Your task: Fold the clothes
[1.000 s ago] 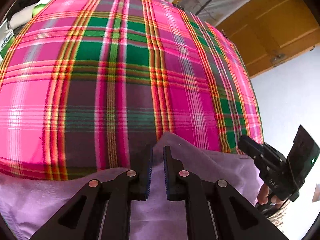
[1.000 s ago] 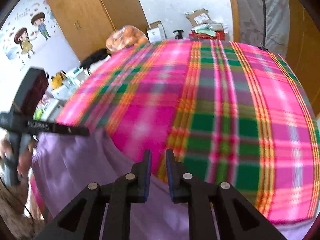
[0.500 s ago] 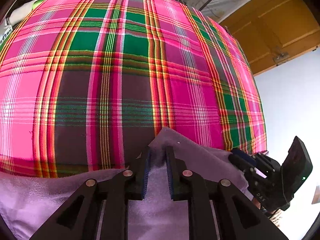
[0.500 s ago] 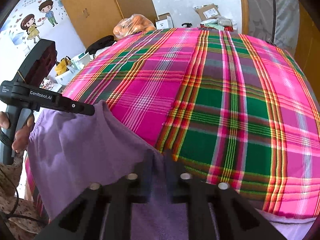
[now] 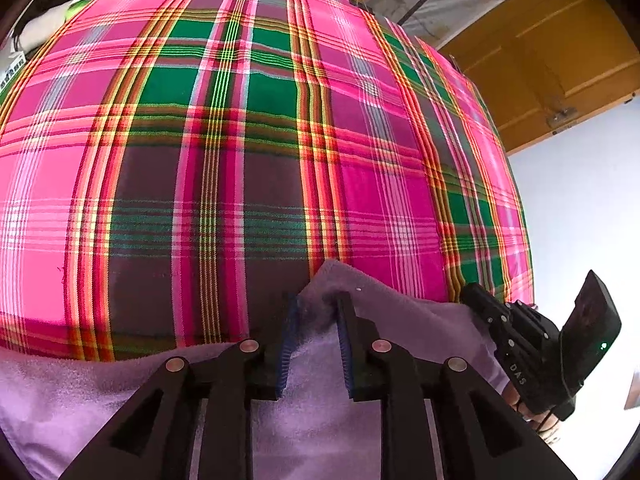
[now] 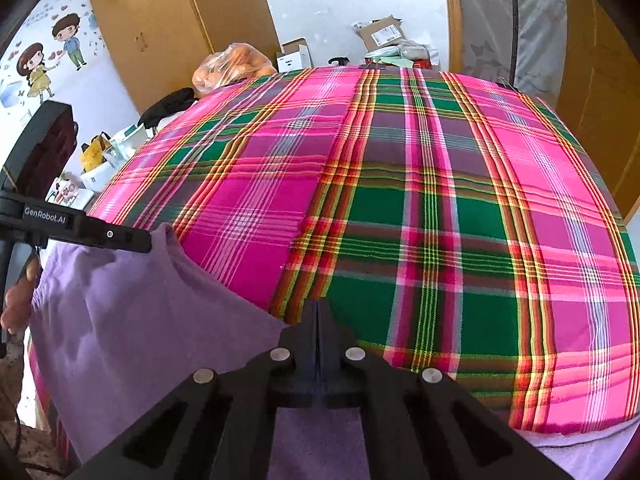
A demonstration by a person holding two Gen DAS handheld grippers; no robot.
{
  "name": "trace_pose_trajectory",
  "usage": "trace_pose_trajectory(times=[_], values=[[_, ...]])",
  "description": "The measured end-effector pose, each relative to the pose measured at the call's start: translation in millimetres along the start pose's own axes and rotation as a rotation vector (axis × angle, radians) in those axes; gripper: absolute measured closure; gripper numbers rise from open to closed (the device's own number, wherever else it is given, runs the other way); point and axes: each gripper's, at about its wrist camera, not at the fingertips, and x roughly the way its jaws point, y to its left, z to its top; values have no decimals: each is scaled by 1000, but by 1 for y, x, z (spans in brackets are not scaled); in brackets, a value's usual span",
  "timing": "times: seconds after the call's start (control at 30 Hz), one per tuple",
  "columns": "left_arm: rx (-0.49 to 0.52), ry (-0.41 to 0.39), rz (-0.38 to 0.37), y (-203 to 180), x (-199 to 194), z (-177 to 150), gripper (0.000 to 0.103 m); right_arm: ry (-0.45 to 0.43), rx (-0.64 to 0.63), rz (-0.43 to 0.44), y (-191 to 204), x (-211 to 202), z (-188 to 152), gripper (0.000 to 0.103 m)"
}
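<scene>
A purple garment (image 5: 400,320) hangs at the near edge of a bed with a pink and green plaid cover (image 5: 240,140). In the left wrist view my left gripper (image 5: 316,312) stands with jaws apart around a raised corner of the garment; the cloth lies between the pads. In the right wrist view my right gripper (image 6: 318,312) is shut on the garment's (image 6: 140,312) edge. The left gripper (image 6: 136,238) shows at the left there, at the cloth's other corner. The right gripper (image 5: 472,300) shows at the right of the left wrist view.
A wooden wardrobe (image 6: 160,20) stands behind the bed on the left. An orange plastic bag (image 6: 232,64), cardboard boxes (image 6: 380,34) and clutter lie beyond the far edge. A wooden door (image 5: 552,52) is on the right. White boxes (image 6: 104,168) sit on the left.
The right gripper's jaws have closed on the garment's edge. The left gripper's jaws have spread a little wider around the cloth corner. Both grippers have moved slightly forward over the bed.
</scene>
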Motion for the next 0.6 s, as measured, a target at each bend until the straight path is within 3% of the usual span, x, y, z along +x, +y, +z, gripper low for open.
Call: trace_pose_trajectory(times=[0.13, 0.37, 0.6], values=[[-20, -27, -5, 9, -11, -5, 78, -53, 54, -28, -12, -22, -7, 90], [-46, -97, -29, 28, -40, -35, 77, -171, 135, -65, -31, -91, -56, 68], [-23, -129, -13, 37, -56, -79, 75, -158, 193, -102, -34, -105, -107, 66]])
